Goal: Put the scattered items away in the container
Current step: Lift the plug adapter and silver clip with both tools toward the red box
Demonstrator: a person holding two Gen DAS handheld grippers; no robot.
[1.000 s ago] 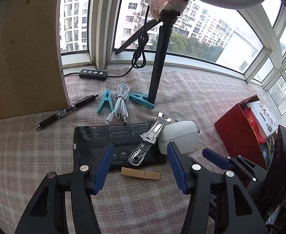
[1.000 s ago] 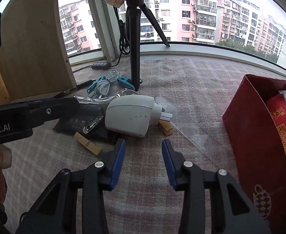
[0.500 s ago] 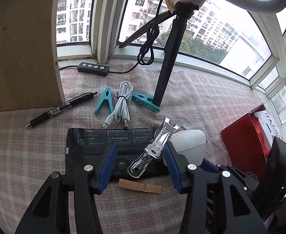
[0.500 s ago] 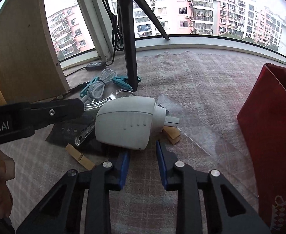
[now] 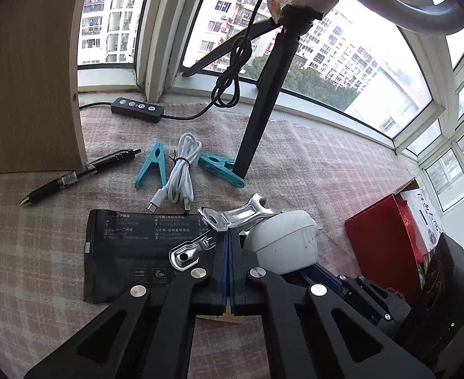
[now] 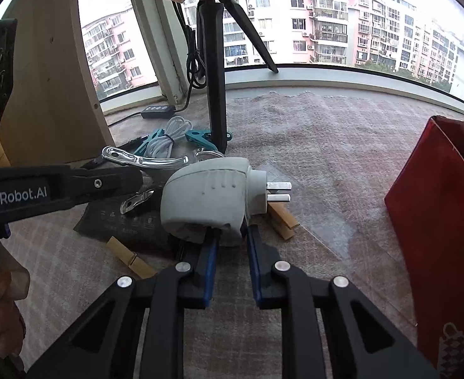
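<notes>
My left gripper [image 5: 231, 237] is shut on a shiny metal clip [image 5: 225, 225] that lies over a black packet [image 5: 127, 246]. The clip also shows in the right wrist view [image 6: 143, 161], with the left gripper's finger across it. My right gripper [image 6: 231, 237] is shut on the rear of a white plug adapter [image 6: 209, 195], whose prongs point right; the adapter also shows in the left wrist view [image 5: 282, 243]. The red box [image 6: 437, 221] stands at the right, open at the top, also seen in the left wrist view [image 5: 389, 237].
On the checked cloth lie a black pen [image 5: 80, 173], two teal pegs [image 5: 151, 164], a coiled white cable [image 5: 181, 170] and wooden pegs [image 6: 130, 257]. A black tripod leg [image 5: 260, 120] stands behind them, with a cable remote [image 5: 137, 110]. A wooden board [image 5: 26, 72] stands at the left.
Both grippers moved forward and closed: the left on the metal clip, the right on the white plug adapter.
</notes>
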